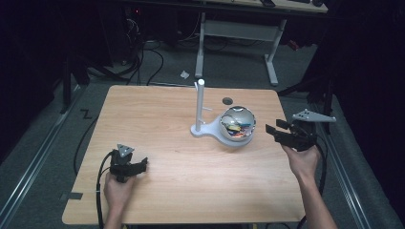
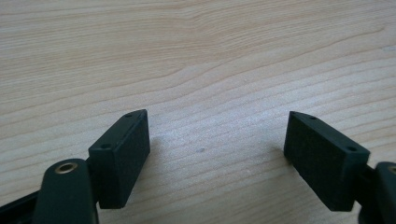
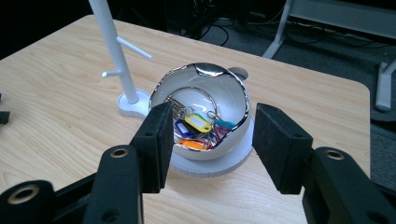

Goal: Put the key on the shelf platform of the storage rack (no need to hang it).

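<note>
Surface (image 1: 181,191): pale wood grain, square-cornered, lit against a dark room; grey floor and cables past the far edge.

Bowl (image 1: 237,123): shiny, rounded, sits right of centre toward the far half of the surface, resting on a white round base (image 3: 219,167). In the right gripper view its inside is white with a mirrored rim.

Key tags (image 3: 198,123): a small heap inside the bowl, yellow, blue, orange and teal among them, with metal rings on top.

White stand (image 1: 199,107): upright post with short side pegs, just left of the bowl; its foot appears joined to the bowl's base.

Right tongs (image 1: 282,133): held in the person's right hand (image 1: 302,160) at the right edge of the surface, near the bowl but apart from it, pointing left toward it. Jaws stand wide with nothing between them; the right gripper view frames the bowl in the gap.

Left tongs (image 1: 138,166): in the left hand (image 1: 117,190) at the near left, low over the surface, well apart from the bowl. Jaws wide, bare wood between them in the left gripper view.

Dark disc (image 1: 228,100): small, flat, on the surface just beyond the bowl.
</note>
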### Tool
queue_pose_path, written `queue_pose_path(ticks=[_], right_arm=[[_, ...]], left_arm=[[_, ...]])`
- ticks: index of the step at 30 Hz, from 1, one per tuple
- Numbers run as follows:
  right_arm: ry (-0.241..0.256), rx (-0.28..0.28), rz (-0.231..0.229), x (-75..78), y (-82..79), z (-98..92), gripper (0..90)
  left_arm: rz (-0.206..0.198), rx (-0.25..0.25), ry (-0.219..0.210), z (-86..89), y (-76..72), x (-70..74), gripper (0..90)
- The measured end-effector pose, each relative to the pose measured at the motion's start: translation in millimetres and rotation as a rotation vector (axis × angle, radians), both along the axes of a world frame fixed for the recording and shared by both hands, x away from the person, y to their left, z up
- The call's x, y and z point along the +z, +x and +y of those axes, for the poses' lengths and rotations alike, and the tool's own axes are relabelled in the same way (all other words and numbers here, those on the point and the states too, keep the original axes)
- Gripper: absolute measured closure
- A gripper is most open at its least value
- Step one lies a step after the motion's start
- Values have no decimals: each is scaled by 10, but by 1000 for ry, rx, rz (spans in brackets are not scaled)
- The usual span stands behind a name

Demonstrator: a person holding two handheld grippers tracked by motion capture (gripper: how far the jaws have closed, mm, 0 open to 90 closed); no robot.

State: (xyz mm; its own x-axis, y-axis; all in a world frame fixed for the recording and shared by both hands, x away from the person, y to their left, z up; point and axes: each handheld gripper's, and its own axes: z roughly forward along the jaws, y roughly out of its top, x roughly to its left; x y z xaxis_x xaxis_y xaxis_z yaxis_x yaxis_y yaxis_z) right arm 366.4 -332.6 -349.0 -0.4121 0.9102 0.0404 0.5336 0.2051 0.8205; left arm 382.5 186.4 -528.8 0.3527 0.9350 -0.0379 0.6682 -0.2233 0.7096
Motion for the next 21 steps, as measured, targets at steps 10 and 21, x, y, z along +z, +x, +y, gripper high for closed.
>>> queue_pose_path(ticks=[10, 21], right_arm=[[-7, -22, -20, 72, -184, -8, 502], [-1, -40, -14, 52, -326, -33, 508]], left_arm=[[0, 1, -1, 0, 0, 0, 227], [0, 0, -1, 0, 0, 0, 229]])
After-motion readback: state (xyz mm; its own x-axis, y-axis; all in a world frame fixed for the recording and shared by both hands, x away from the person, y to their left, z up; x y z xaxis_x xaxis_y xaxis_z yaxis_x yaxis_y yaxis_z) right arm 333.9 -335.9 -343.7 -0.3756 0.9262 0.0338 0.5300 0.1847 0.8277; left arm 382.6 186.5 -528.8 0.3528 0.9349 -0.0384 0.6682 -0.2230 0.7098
